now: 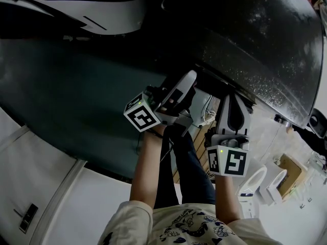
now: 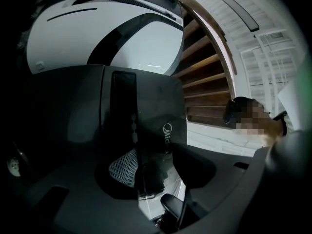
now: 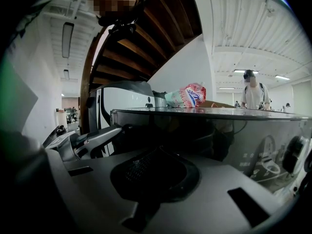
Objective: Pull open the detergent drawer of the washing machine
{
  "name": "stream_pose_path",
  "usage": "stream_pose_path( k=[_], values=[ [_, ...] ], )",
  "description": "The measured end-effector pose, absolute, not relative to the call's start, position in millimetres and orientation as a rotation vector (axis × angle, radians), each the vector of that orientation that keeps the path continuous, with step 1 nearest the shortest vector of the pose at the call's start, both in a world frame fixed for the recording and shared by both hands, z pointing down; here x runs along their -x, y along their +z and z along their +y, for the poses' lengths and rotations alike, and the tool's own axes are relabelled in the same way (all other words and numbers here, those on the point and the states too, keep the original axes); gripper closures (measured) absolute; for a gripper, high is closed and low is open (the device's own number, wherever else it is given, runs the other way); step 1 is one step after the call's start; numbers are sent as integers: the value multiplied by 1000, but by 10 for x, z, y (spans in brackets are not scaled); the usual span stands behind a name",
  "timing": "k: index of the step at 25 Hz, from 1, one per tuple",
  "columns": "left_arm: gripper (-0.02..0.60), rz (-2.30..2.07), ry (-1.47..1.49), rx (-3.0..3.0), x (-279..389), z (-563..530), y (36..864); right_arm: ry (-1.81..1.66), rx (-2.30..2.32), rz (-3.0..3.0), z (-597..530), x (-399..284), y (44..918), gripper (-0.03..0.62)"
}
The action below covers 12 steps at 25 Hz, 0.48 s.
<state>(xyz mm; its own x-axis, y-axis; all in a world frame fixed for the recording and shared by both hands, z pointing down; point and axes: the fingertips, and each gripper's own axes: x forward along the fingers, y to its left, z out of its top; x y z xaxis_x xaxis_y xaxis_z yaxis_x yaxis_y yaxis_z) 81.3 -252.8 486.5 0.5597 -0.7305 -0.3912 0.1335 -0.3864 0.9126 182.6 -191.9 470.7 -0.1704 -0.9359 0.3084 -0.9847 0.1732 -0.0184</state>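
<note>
The washing machine [image 1: 265, 45] is dark and glossy and fills the upper right of the head view. My left gripper [image 1: 181, 88] points up at its front edge. In the left gripper view a dark panel with a pale logo [image 2: 146, 106] stands close over the lower jaw's mesh pad [image 2: 122, 168]. I see no pad pressing on it, so my left gripper [image 2: 146, 179] reads as open. Where the drawer's edges run is lost in the dark. My right gripper [image 1: 234, 111] hangs beside it, just short of the machine [image 3: 209, 130]. This gripper [image 3: 156, 174] is open and holds nothing.
A white rounded appliance [image 1: 76, 9] stands at the left of the machine. A pink and blue bag [image 3: 187, 95] lies on the machine's top. A wooden staircase [image 3: 146, 38] rises behind, with a person [image 3: 253, 94] far off. White fixtures [image 1: 265, 182] and a cardboard box [image 1: 288, 170] sit on the floor at the right.
</note>
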Motion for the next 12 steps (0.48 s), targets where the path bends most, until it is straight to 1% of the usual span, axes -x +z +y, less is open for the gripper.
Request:
stream_pose_path(
  k=[12],
  values=[
    [374,-482,-1085,-1670,-778,-2522,4858,341,-1853,-2225,-1869,-1790,4785,576]
  ],
)
